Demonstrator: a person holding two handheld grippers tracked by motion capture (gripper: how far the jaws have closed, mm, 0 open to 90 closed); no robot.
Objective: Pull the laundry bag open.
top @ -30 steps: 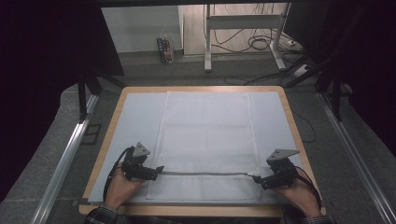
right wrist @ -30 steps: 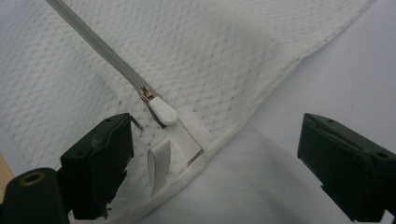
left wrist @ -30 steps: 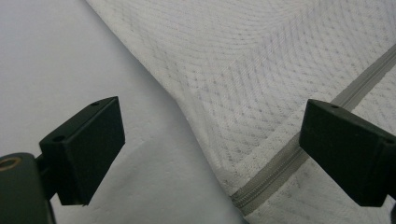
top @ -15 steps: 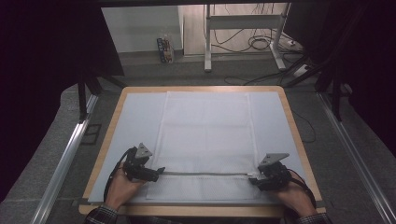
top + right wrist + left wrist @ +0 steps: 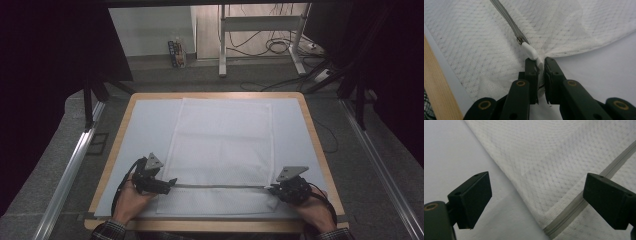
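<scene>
With the white mesh bag (image 5: 222, 150) laid flat mid-table, its zipper pull (image 5: 531, 51) has just been clamped by the closing right gripper (image 5: 541, 65), while the left gripper (image 5: 536, 195) is held open over the near-left corner, so the unpinned fabric could be dragged and bunched once the zipper (image 5: 220, 186) is pulled.

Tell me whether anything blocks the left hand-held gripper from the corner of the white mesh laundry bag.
Nothing visible does. The left hand-held gripper stands open, and the corner of the white mesh laundry bag with its grey zipper lies bare between its jaws on the table.
</scene>
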